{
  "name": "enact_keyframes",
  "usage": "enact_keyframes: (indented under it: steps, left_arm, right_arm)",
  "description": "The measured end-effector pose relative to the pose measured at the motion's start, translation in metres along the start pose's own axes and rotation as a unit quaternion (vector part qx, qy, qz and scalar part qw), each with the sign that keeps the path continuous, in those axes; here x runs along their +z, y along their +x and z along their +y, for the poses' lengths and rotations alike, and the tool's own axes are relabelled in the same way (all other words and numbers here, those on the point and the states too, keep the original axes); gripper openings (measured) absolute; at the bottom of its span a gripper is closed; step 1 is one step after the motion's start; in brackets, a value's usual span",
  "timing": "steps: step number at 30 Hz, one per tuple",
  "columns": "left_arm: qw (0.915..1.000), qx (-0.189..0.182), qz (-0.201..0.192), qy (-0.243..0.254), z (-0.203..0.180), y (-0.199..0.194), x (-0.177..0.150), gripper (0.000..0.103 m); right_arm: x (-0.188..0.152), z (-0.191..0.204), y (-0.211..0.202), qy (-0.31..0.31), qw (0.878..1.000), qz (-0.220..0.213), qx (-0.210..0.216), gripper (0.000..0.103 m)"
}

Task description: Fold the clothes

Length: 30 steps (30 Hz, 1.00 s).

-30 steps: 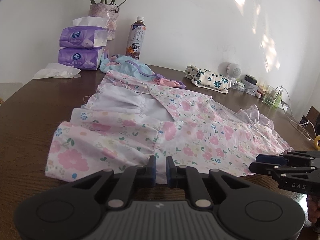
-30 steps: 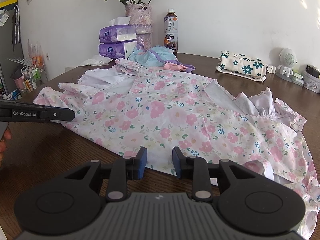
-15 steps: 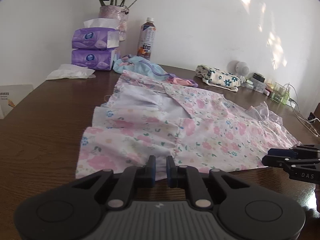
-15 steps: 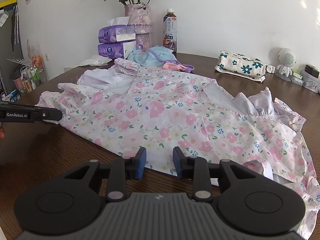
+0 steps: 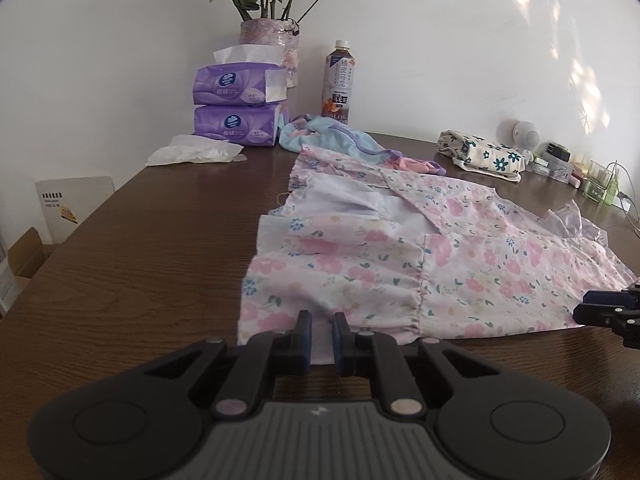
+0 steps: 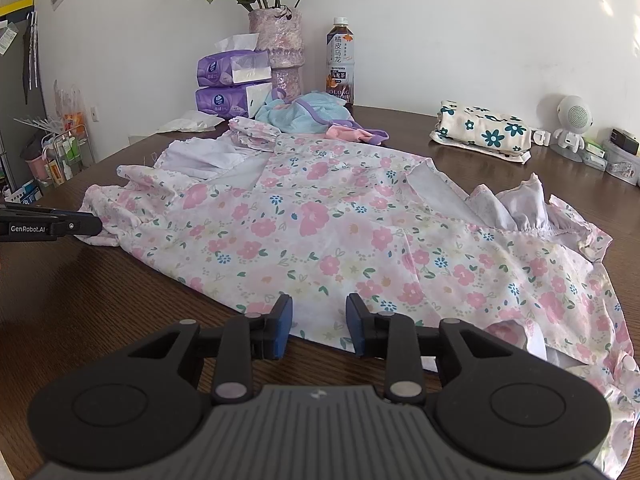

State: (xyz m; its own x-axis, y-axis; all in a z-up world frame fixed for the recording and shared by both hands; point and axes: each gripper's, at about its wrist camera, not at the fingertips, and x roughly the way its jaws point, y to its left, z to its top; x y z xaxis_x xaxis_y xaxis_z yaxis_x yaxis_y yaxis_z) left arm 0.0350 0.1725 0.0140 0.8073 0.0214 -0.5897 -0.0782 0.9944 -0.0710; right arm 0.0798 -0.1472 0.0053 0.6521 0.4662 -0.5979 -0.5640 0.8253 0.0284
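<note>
A pink floral dress [image 5: 460, 264] [image 6: 320, 220] lies spread on the brown wooden table [image 5: 140, 260], part of it turned over to show the white lining. My left gripper [image 5: 322, 336] sits low at the dress's near left hem corner, its fingers a narrow gap apart with white fabric showing between them. In the right wrist view the left gripper [image 6: 52, 226] touches the hem edge with its tip. My right gripper [image 6: 319, 320] stands open at the near hem, further right. The right gripper [image 5: 608, 312] also shows at the left wrist view's right edge.
At the back stand two purple tissue packs [image 5: 236, 108], a vase of dried flowers [image 5: 272, 32] and a tea bottle [image 5: 339, 80]. A blue and pink garment [image 5: 332, 140] lies beyond the dress. A floral pouch [image 6: 480, 132] and small items line the right. Bare table lies left.
My left gripper has moved left along the hem, from over the dress to its left corner. The dress has stayed where it was, and the right gripper has hardly moved.
</note>
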Motion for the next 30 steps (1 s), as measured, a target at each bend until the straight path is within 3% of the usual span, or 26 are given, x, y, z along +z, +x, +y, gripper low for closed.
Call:
enact_keyframes:
  steps: [19,23,26,30]
  left_arm:
    - [0.9995,0.03,-0.003,-0.01,0.009,-0.007,-0.004,0.011]
    - [0.9987,0.05,-0.003,-0.001,0.006,-0.009,-0.005,0.012]
    - [0.9976,0.068,-0.005,0.004,0.007,-0.011,-0.005,0.019]
    - [0.9954,0.089,-0.036,0.003,0.009,-0.022,0.0,0.019]
  right_arm:
    - [0.0,0.001,0.0,0.002,1.0,0.0,-0.003,0.031]
    - [0.0,0.0,0.0,0.005,1.0,-0.001,0.0,0.031]
    - [-0.001,0.0,0.0,0.006,1.0,-0.001,0.002,0.032]
    - [-0.001,0.0,0.0,0.006,1.0,-0.001,0.003,0.032]
